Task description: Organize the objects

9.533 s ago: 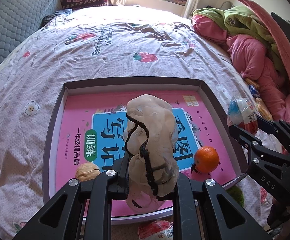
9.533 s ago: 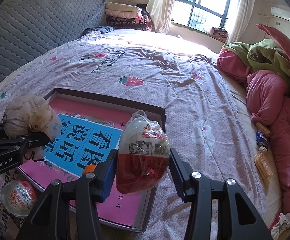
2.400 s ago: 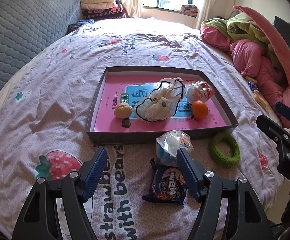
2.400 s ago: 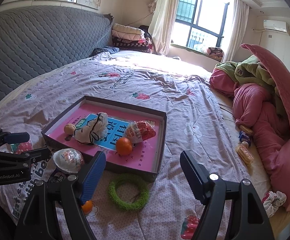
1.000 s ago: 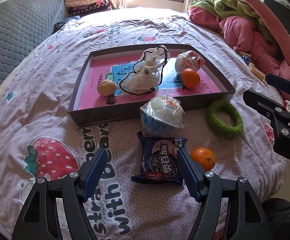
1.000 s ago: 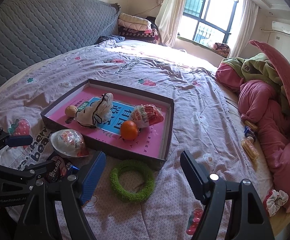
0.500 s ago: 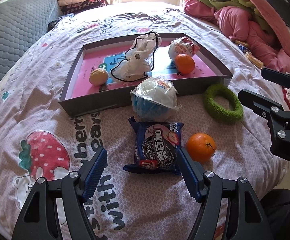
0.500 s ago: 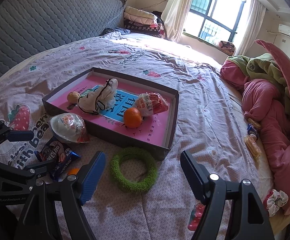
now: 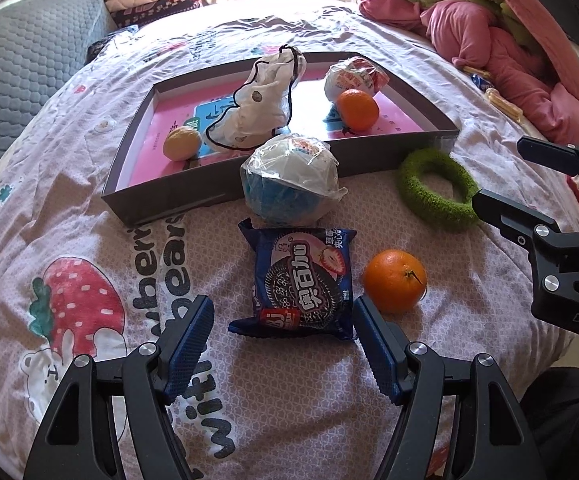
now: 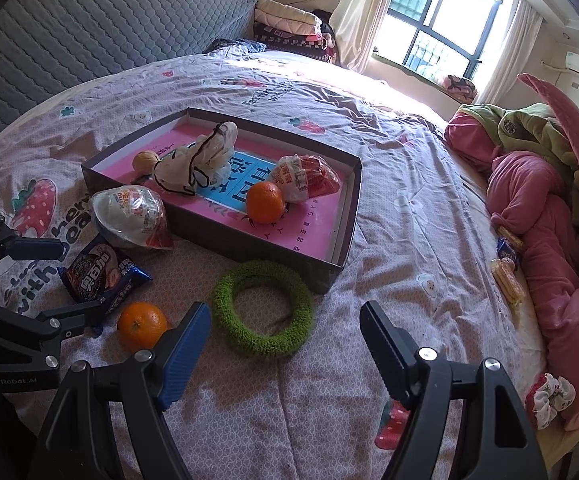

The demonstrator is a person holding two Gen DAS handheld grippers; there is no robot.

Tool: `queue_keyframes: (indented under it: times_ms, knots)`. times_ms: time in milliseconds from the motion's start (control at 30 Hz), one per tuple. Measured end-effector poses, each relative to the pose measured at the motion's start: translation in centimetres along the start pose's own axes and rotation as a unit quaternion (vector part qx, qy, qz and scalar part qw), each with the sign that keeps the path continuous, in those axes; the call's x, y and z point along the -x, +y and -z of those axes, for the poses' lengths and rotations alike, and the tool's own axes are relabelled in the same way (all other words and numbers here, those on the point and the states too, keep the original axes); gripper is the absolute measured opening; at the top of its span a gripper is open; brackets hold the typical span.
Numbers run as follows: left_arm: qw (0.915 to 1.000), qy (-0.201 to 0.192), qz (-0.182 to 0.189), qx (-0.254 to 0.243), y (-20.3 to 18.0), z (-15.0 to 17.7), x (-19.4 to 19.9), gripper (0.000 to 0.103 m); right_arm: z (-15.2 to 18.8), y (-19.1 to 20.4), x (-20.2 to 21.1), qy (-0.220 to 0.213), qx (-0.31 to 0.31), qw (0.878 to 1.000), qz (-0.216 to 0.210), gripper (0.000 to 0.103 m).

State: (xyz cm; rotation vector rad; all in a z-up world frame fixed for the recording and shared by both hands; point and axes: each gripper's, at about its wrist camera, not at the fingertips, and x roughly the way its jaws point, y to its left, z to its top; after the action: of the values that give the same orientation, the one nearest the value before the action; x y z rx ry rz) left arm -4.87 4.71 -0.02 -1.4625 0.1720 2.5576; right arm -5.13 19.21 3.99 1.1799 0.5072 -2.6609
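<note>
Left gripper (image 9: 279, 344) was released, jaws wide, straddling the near end of the cookie pack (image 9: 303, 280) w/o contact. Right gripper (image 10: 285, 340) was likewise released, just near of the green ring (image 10: 263, 308). Loose orange (image 9: 394, 282) lay right of pack; tray (image 9: 169, 196) sat farther on the bed (image 9: 89, 240).

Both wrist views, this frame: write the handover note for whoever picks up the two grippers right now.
Left gripper: open, empty, hovering over the cookie packet.
Right gripper: open, empty, above the green ring.
Done, in the box: walnut, drawstring pouch, one orange, red-labelled wrapped snack.
Left on the bedspread: cookie packet, second orange, green ring, wrapped bowl-shaped snack against the box's near wall.
</note>
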Motion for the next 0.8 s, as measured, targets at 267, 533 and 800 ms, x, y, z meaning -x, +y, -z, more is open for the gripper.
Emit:
queue_keyframes:
  times_ms: [267,533,800]
  knots:
    - [1.0000,0.003,0.002,-0.001,-0.3,0.1,-0.3,0.073,0.7,0.1,-0.3,0.009,0.007,1.000,-0.007,0.076]
    - [0.9999,0.010,-0.004,0.003,-0.4,0.0,-1.1,0.073,1.0,0.9,-0.9,0.018,0.018,1.000,-0.015,0.076]
    - [0.9998,0.016,-0.008,0.008,-0.4,-0.1,-1.6,0.073,1.1,1.6,-1.7,0.023,0.026,0.999,-0.016,0.076]
